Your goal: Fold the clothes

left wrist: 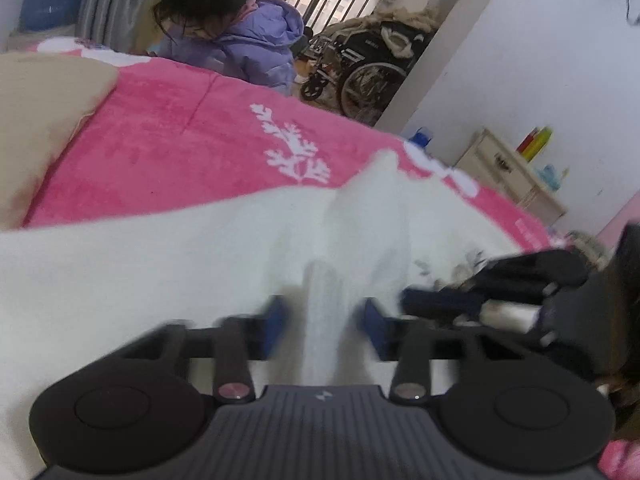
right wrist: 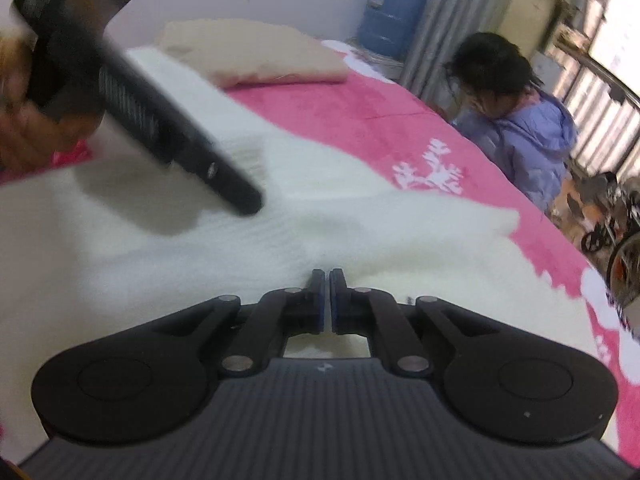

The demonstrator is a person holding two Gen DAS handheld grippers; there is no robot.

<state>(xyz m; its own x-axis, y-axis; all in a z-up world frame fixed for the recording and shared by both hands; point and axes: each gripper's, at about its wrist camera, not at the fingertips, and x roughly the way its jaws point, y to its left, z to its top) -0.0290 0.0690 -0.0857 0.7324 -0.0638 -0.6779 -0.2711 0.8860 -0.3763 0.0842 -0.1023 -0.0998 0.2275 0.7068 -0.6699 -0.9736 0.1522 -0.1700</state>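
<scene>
White sweater lies on the pink blanket; my left gripper gapes around a raised fold, my right gripper pinches cloth. Tugging unevenly could spoil the fold.
</scene>
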